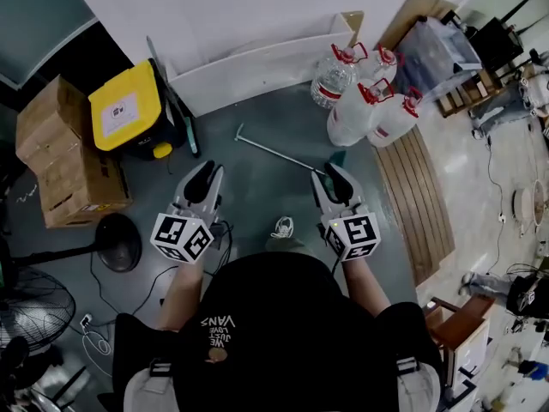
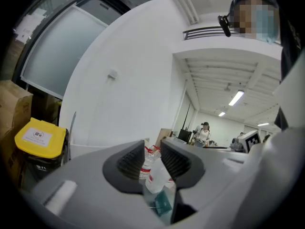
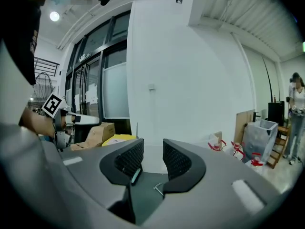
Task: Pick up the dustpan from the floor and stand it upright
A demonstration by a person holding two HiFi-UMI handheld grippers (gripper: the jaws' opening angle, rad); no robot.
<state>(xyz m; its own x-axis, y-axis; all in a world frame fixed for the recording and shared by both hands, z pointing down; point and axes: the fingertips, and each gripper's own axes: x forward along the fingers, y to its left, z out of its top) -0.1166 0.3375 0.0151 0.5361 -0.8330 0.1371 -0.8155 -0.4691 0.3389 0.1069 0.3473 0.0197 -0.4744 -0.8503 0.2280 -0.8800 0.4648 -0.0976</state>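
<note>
Right gripper (image 1: 336, 177) and left gripper (image 1: 206, 174) are hovering, jaws parted, gripping nothing; the dustpan (image 1: 296, 160) is lying flat on the floor (image 1: 257, 197) just ahead. Reaching looks underway, and next one is needing to drop onto its handle (image 1: 257, 143).

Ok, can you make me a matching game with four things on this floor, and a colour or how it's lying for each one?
Things:
1 dustpan
2 bin lid
3 water jug caps
4 cardboard boxes

Matches:
A red
B brown
C lying down on the floor
D yellow

Pairs: 1-C, 2-D, 3-A, 4-B
</note>
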